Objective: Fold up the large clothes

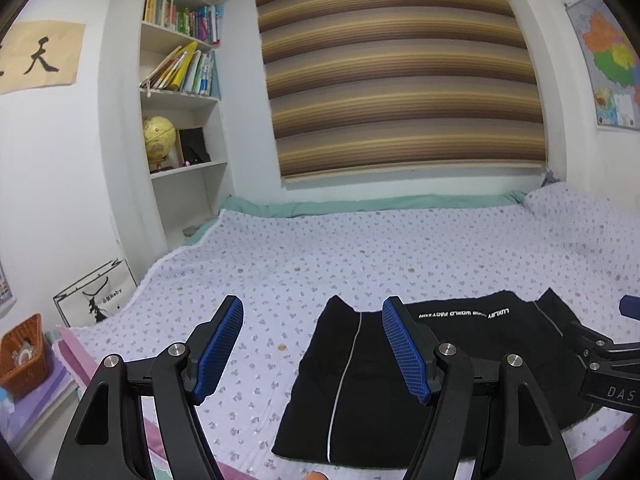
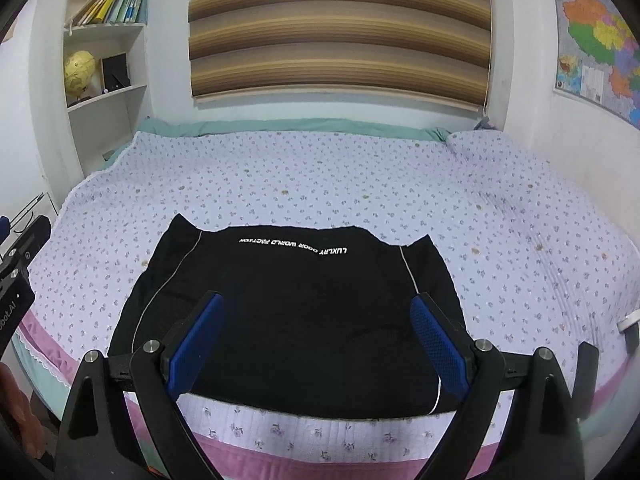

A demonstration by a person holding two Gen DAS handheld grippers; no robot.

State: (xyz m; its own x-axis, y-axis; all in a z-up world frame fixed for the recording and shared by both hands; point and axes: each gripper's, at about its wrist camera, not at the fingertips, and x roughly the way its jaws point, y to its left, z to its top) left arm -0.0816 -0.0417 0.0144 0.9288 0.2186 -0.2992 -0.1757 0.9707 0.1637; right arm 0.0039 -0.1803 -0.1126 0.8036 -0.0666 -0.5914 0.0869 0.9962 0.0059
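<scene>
A black garment (image 2: 288, 312) with white piping and white lettering lies folded flat near the front edge of the bed (image 2: 320, 168). It also shows in the left wrist view (image 1: 360, 384), right of centre. My left gripper (image 1: 312, 316) is open and empty, held above the bed over the garment's left edge. My right gripper (image 2: 316, 312) is open and empty, held above the garment's middle. The right gripper's body (image 1: 608, 376) shows at the right edge of the left wrist view.
The bed has a floral sheet (image 1: 360, 240) and a pink front edge (image 2: 320, 456). A bookshelf (image 1: 180, 92) with a globe stands at the back left. A striped blind (image 1: 392, 68) hangs behind. A wicker basket (image 1: 24, 356) and a paper bag (image 1: 96, 296) sit left of the bed.
</scene>
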